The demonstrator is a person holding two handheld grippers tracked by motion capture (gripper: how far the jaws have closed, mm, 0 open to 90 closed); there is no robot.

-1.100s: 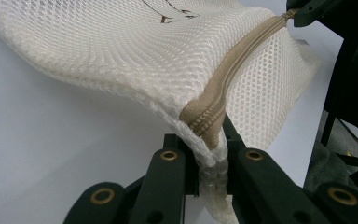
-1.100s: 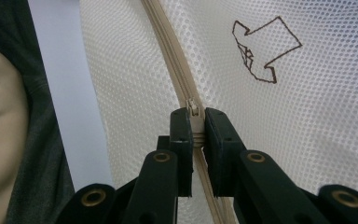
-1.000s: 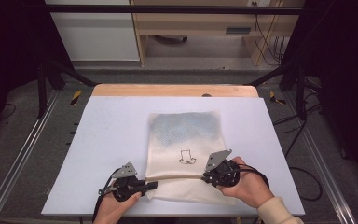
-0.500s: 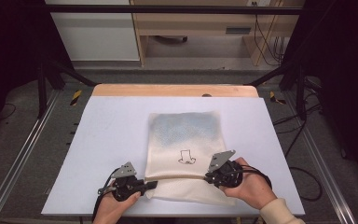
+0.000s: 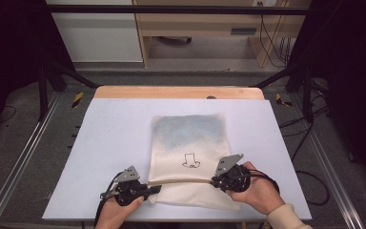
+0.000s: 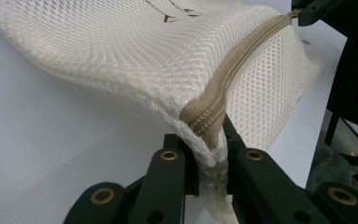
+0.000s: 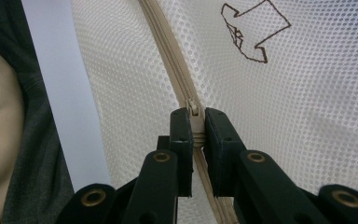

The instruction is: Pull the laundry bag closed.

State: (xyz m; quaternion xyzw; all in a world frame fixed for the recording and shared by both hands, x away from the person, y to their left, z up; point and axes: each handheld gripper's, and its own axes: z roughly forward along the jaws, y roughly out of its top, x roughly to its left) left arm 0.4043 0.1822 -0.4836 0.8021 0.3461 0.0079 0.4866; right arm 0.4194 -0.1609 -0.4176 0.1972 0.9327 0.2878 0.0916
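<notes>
The white mesh bag [image 5: 188, 157] lies flat on the near half of the table [image 5: 100, 143], its beige zipper [image 5: 181, 182] stretched between the left gripper [image 5: 155, 188], clamped on the zipper's end at the bag's left edge, and the right gripper [image 5: 214, 180], clamped on the zipper pull [image 7: 193, 109].
</notes>
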